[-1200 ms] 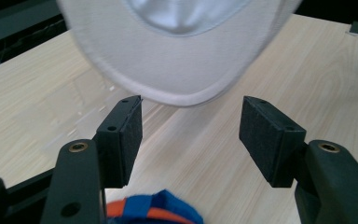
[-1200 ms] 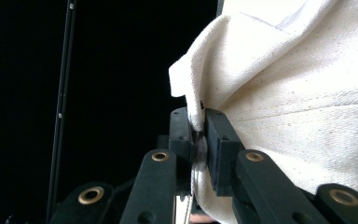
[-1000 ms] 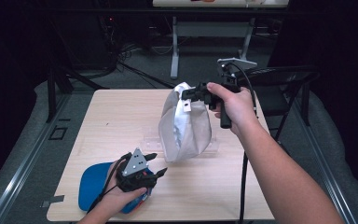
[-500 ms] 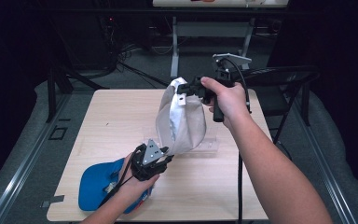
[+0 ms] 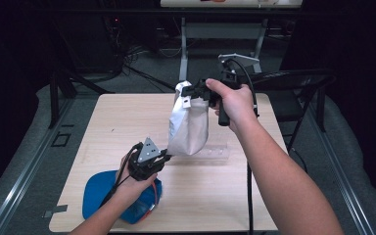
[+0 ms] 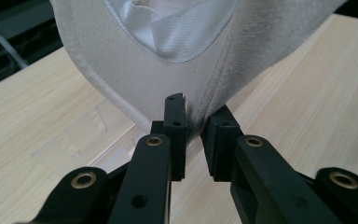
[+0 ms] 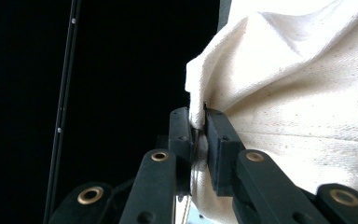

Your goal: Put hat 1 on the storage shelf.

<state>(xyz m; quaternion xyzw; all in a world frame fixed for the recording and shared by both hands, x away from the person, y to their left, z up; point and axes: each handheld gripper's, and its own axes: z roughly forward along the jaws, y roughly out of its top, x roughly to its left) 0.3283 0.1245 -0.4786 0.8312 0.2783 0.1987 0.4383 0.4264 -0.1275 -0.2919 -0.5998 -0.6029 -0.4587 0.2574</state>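
Observation:
A white cloth bag (image 5: 188,127) hangs above the wooden table (image 5: 127,117). My right gripper (image 5: 188,92) is shut on its top edge; in the right gripper view the pads (image 7: 219,140) pinch a fold of the cream fabric (image 7: 298,93). My left gripper (image 5: 165,155) is at the bag's lower left corner. Its jaws have just been closing, and in the left gripper view they stand around the stitched bottom edge (image 6: 135,70), with the fabric squeezed between the pads (image 6: 175,130).
A blue cloth item with an orange trim (image 5: 103,200) lies at the table's near left, under my left forearm. A clear plastic piece (image 5: 215,153) lies flat below the bag. A dark folding chair (image 5: 293,81) stands off the table's far right.
My left gripper moved from over the blue item to the right, up to the bag's bottom corner, and its jaws closed on the fabric. The right gripper kept hold of the top.

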